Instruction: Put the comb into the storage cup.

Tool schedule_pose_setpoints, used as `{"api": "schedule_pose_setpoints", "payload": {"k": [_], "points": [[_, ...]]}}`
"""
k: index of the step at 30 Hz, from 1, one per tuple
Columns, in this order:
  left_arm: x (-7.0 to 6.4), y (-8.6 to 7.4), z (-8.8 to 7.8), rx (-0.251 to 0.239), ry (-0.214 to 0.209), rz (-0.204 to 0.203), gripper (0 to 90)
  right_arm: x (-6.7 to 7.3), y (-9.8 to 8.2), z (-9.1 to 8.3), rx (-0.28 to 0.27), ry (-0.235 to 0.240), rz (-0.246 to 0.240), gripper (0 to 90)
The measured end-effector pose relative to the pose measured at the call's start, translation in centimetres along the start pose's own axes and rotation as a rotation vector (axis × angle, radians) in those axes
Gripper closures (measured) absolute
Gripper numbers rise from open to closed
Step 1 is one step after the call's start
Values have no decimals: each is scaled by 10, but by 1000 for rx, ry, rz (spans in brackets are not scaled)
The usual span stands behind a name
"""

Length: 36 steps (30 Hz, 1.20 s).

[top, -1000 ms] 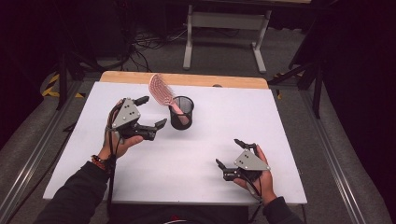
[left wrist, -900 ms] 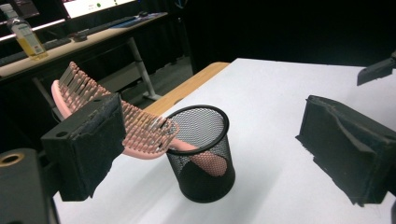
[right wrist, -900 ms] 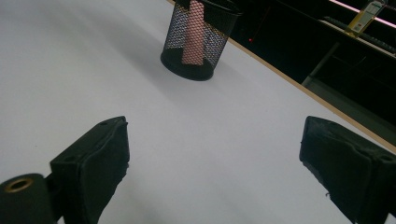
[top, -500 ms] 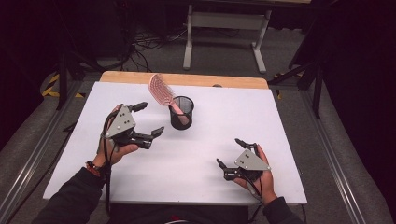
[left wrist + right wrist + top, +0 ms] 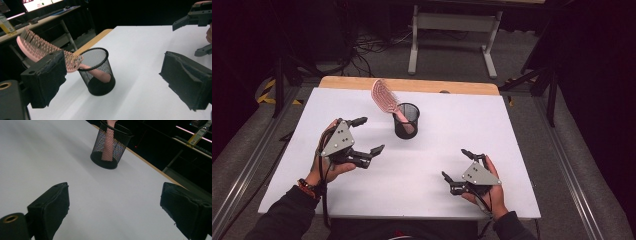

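Note:
A black mesh cup [image 5: 406, 120] stands near the middle of the white table [image 5: 512, 130], with a pink hairbrush [image 5: 384, 95] in it, handle down and bristle head leaning out to the far left. The left gripper view has the cup [image 5: 96, 71] and brush [image 5: 40, 47] straight ahead between its jaws. My left gripper [image 5: 368, 135] is open, left of the cup and held above the table. At the front right my right gripper [image 5: 455, 163] is open and low over the table, with nothing between its jaws. The cup [image 5: 110, 145] is far ahead in the right gripper view.
A wooden strip [image 5: 412, 85] runs along the table's far edge. Behind the table stand a grey metal frame [image 5: 452, 35] and cables on the floor. White tabletop stretches between and around the two grippers.
My left gripper has drawn back from the cup, toward the front left of the table, staying open. The right gripper, cup and brush have not moved.

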<state>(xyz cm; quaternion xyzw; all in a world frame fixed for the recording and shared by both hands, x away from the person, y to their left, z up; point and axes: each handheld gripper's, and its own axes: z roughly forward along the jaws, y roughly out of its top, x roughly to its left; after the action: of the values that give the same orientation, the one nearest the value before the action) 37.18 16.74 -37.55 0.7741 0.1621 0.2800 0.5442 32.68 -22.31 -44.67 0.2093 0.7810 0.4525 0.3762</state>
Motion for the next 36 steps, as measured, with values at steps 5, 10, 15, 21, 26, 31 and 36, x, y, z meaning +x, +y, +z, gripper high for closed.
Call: {"api": "schedule_pose_setpoints", "payload": {"k": [5,10,15,21,26,31,36], "points": [[-3,-10,-3,15,-9,-3,73,0,0,0,-3,3,-3,95],[-3,-19,-8,14,-5,-6,73,0,0,0,-2,-1,-2,94],[-2,-25,-15,-1,1,-24,76,0,0,0,-5,-6,-3,94],[-1,-34,-21,19,18,-22,77,-1,0,-1,-8,-15,4,94],[-1,-46,-24,52,21,-26,79,-1,1,-2,-8,-20,2,94],[-4,-58,-25,82,30,-28,80,-2,1,-2,-5,-23,5,94],[-6,-69,-29,105,37,-24,80,-3,1,-2,0,-31,7,94]]}}
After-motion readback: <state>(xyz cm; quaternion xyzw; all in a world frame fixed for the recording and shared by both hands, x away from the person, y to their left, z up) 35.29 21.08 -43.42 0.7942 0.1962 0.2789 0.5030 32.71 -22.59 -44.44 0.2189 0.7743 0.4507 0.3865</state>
